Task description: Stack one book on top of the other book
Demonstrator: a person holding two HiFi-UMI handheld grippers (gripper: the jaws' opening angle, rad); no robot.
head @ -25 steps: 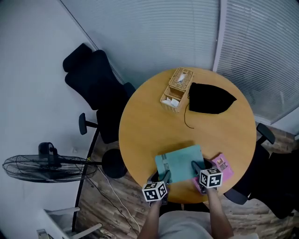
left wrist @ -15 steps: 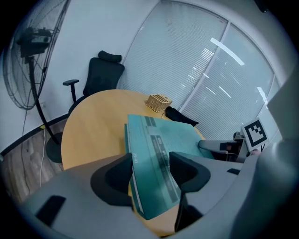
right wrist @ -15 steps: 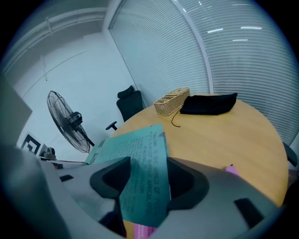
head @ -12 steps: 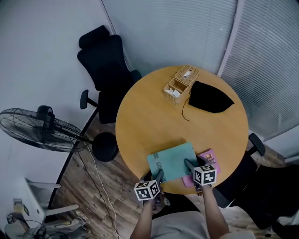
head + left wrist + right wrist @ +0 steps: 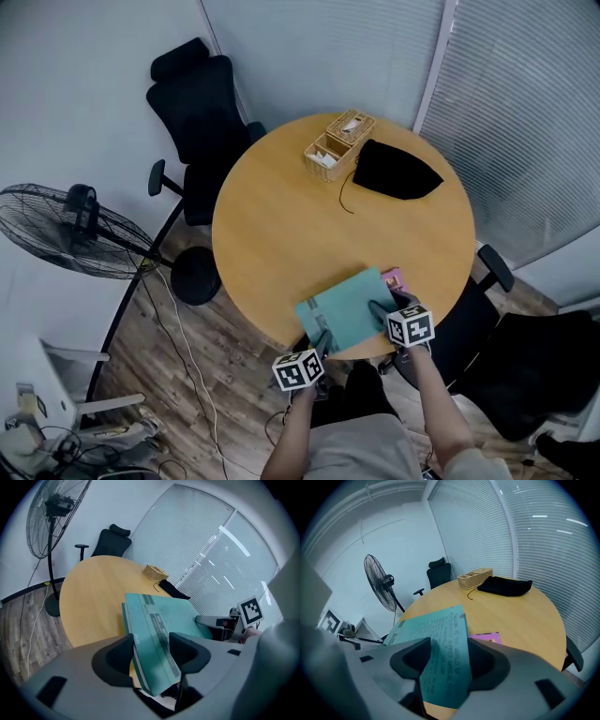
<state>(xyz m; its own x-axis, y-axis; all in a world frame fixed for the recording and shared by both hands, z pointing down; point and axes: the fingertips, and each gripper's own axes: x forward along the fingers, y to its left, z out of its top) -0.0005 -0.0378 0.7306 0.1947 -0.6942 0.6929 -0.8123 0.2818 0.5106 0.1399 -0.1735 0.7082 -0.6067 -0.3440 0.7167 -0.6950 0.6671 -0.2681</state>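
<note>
A teal book [image 5: 349, 309] hangs at the near edge of the round wooden table [image 5: 281, 225], held from both sides. My left gripper [image 5: 322, 339] is shut on its near-left corner, and the book's spine [image 5: 150, 644] sits between the jaws. My right gripper [image 5: 380, 309] is shut on the book's right edge [image 5: 443, 653]. A pink book [image 5: 394, 277] lies flat on the table under the teal one's right side, with only a corner showing [image 5: 485, 638]. In the left gripper view the right gripper [image 5: 215, 620] shows at the book's far edge.
A wicker basket [image 5: 337, 142] and a black pouch [image 5: 394, 171] with a thin cord sit at the table's far side. A black office chair [image 5: 192, 103] stands at the far left and another [image 5: 492, 272] at the right. A floor fan [image 5: 70, 230] stands on the left.
Both grippers have carried the teal book to the right, over the pink book, so less pink shows. The head view has shifted too.
</note>
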